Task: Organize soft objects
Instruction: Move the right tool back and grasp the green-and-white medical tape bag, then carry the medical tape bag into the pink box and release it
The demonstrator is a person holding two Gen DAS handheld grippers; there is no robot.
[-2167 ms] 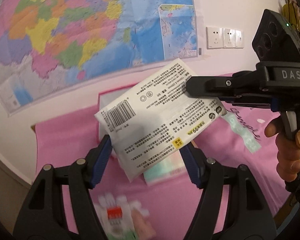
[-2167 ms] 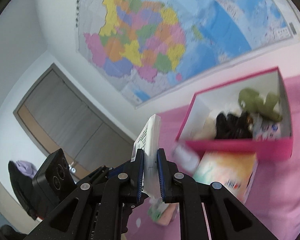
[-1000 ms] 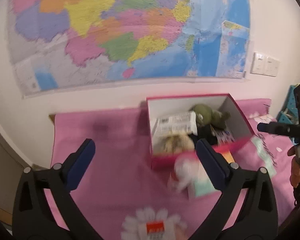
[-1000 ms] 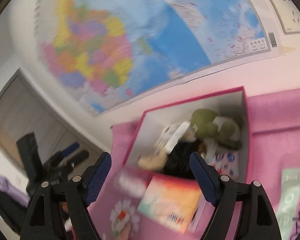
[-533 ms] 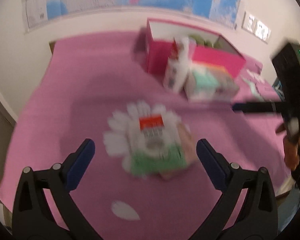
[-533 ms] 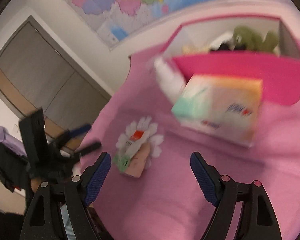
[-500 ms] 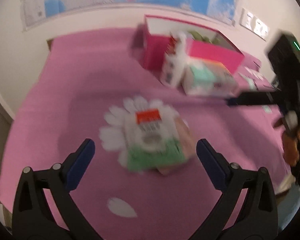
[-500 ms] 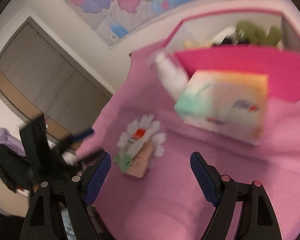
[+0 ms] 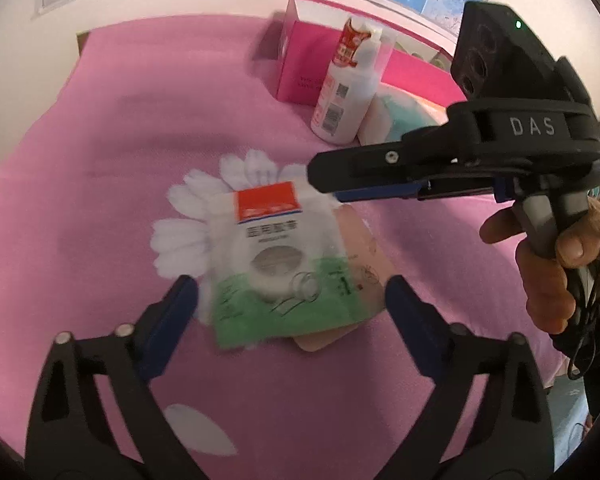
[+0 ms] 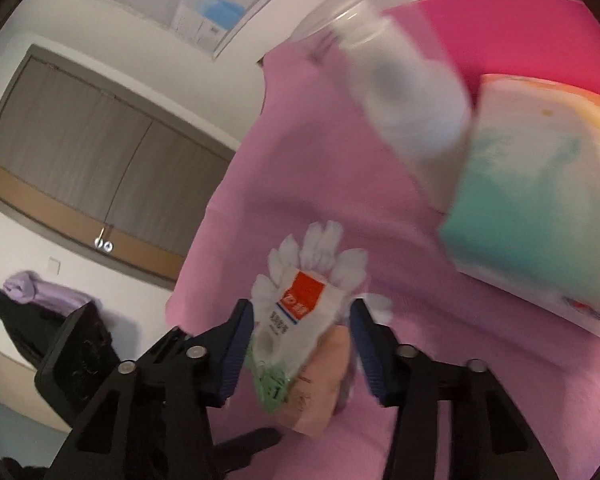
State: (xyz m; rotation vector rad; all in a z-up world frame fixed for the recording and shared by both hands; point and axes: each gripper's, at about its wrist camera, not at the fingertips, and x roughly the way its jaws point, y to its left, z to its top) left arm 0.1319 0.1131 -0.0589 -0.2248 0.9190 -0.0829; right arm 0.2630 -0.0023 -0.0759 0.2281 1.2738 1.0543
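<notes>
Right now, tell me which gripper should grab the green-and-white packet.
Probably the right gripper: its open fingers already sit on both sides of the green-and-white packet. The left gripper is open too, but the packet lies ahead of its tips.

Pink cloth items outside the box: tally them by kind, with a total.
Flat packets: 2, the white-and-green packet lying on the peach packet
Bottles: 1, the white bottle
Tissue packs: 1, the teal tissue pack
Total: 4
</notes>
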